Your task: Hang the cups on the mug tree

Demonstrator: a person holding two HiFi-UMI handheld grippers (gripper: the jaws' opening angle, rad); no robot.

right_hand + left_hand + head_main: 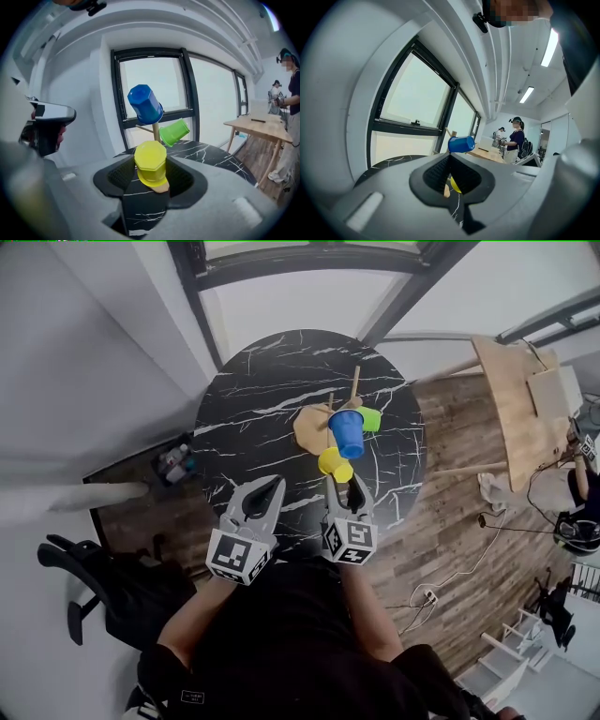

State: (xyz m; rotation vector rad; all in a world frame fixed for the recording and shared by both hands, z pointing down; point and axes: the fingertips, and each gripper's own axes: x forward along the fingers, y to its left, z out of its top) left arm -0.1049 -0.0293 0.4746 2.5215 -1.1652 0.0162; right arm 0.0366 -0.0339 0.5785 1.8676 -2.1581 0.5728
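A wooden mug tree [307, 427] stands on the round black marble table [248, 437]. A blue cup [347, 432] hangs high on it and a green cup [371, 419] hangs just behind. In the right gripper view the blue cup [145, 104] and green cup [174, 131] flank the trunk [154, 130]. My right gripper [343, 486] is shut on a yellow cup [335, 463], held just in front of the tree. The yellow cup [150, 164] fills the gap between the pads, bottom towards the camera. My left gripper [267, 487] hovers beside it, shut and empty.
A black chair [103, 587] stands at the lower left beside the table. A light wooden table [520, 409] is at the right, with cables on the wood floor [450, 549]. A large window sits behind the tree. People [516, 140] stand far off.
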